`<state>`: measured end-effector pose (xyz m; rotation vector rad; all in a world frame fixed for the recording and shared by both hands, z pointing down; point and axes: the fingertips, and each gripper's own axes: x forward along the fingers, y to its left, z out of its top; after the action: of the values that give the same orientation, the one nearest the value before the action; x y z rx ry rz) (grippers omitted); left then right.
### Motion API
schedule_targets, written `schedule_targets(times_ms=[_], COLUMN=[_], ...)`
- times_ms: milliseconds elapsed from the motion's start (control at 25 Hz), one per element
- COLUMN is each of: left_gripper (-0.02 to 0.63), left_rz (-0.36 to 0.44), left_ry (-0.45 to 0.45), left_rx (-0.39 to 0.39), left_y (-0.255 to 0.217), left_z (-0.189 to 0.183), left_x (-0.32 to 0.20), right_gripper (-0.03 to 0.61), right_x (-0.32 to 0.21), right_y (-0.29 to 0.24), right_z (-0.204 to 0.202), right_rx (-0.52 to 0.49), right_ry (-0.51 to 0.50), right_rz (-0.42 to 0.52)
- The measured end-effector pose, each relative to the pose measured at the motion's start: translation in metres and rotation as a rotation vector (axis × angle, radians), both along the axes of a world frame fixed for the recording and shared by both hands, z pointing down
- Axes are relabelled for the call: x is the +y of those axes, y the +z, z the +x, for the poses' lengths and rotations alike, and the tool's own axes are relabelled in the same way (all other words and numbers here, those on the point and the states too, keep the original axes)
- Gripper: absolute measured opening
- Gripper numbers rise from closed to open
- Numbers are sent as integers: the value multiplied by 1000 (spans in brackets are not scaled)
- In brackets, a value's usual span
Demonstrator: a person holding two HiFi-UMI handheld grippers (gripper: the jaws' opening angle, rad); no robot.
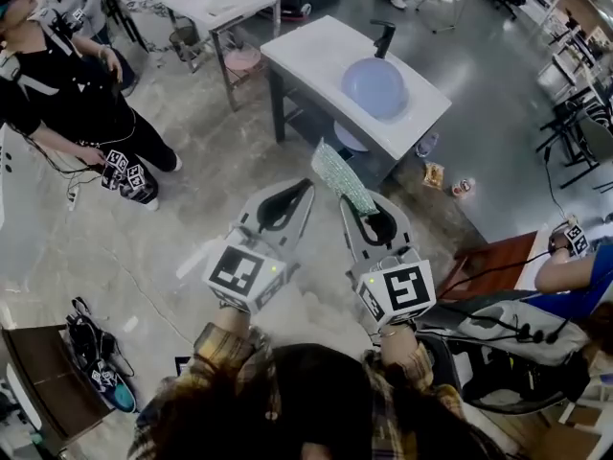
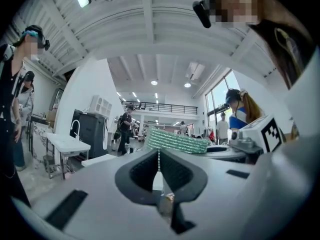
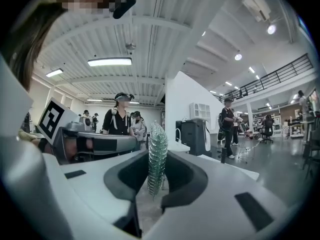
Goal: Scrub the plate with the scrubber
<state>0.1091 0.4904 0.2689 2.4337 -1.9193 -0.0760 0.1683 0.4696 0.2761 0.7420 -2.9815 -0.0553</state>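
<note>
Head view: the right gripper (image 1: 356, 204) clenches the green scrubber (image 1: 343, 175), well short of the table (image 1: 306, 60) bearing a round pale-blue shape, probably the plate (image 1: 374, 86); left gripper view: the left gripper (image 2: 159, 156) is closed, empty; right gripper view: the scrubber stands upright between the jaws, so the approach is in hand and reaching the plate comes next.

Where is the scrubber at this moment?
Head view, centre: the green scrubber is clamped in the right gripper, sticking up from its jaws just short of the white sink table, immediately right of the left gripper.
</note>
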Motion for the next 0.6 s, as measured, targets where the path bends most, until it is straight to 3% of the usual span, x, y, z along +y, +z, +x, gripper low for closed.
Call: schedule_targets(times_ms=[240,600], left_gripper=[23,23], left_rz=[-12,4], left_ry=[-36,7], left_rx=[14,4], left_y=[9,10], left_z=[-14,-58], left_x=[-11,-73], right_gripper=[94,94], right_x=[-15,-74], right_y=[5,16], right_z=[-9,-51], right_rx=[4,22], right_ry=[-25,3], right_rz=[-9,-24])
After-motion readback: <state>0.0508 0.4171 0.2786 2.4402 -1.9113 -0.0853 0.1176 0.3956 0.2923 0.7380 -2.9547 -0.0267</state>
